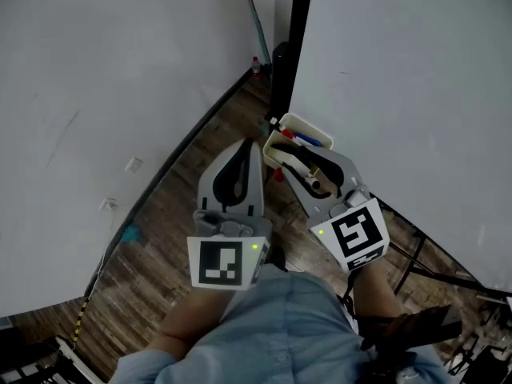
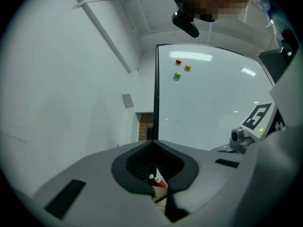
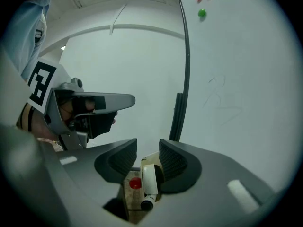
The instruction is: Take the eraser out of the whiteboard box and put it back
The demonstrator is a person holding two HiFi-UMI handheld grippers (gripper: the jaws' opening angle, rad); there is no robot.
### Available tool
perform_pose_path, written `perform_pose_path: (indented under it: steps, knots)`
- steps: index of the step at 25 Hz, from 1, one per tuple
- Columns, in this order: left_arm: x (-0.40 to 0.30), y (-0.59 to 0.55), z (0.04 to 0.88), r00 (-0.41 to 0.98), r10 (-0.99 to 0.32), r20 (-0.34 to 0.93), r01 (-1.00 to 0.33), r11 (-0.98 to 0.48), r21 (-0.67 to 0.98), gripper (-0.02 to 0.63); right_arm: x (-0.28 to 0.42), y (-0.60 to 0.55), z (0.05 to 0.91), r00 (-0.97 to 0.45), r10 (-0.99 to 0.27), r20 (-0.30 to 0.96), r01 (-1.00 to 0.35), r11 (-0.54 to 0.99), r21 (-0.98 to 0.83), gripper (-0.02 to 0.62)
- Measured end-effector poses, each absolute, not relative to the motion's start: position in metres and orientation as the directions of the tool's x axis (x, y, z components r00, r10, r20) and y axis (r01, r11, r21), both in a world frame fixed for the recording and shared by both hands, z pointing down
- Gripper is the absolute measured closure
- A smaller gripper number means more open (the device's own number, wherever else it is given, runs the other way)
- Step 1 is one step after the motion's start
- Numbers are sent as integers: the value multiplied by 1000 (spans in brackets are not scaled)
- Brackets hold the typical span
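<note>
A small white box (image 1: 309, 126) hangs at the whiteboard's (image 1: 400, 86) lower left corner, with red and blue markers (image 1: 306, 140) in it. My right gripper (image 1: 302, 160) reaches over the box with its jaws apart. In the right gripper view, that gripper (image 3: 147, 152) is open above the box (image 3: 124, 195), where a red cap (image 3: 135, 183) and a white marker (image 3: 149, 179) lie. I cannot make out an eraser. My left gripper (image 1: 254, 146) hangs just left of the box, shut and empty. Through its hollow, the left gripper (image 2: 152, 143) shows the box (image 2: 159, 190) below.
The whiteboard's black post (image 1: 292, 46) rises right behind the box. Red, orange and green magnets (image 2: 178, 68) stick high on the board. A pale wall (image 1: 96, 94) closes the left side above the wooden floor (image 1: 180, 218). Stand legs (image 1: 424, 254) spread at the lower right.
</note>
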State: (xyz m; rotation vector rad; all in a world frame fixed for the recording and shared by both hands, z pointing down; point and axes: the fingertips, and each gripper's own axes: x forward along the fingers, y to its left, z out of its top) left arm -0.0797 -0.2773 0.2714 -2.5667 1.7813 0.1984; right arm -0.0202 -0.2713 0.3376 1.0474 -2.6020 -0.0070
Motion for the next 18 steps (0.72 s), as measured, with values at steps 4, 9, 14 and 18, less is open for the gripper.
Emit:
perform_pose_path:
  steps: [4, 9, 14, 18]
  knots:
    - [-79, -291, 279, 362, -928, -91, -927, -368, 69, 603, -24, -279, 354, -666, -655, 357, -662, 740, 123, 440]
    - [-80, -301, 291, 379, -924, -59, -920, -383, 80, 603, -26, -283, 376, -640, -643, 420, -656, 742, 137, 428]
    - [-79, -310, 297, 396, -917, -49, -913, -399, 83, 603, -25, -288, 390, -616, -642, 456, -664, 735, 138, 428]
    - [-79, -314, 301, 406, -913, -39, -909, -408, 88, 603, -26, -291, 397, -611, -638, 469, -667, 734, 129, 426]
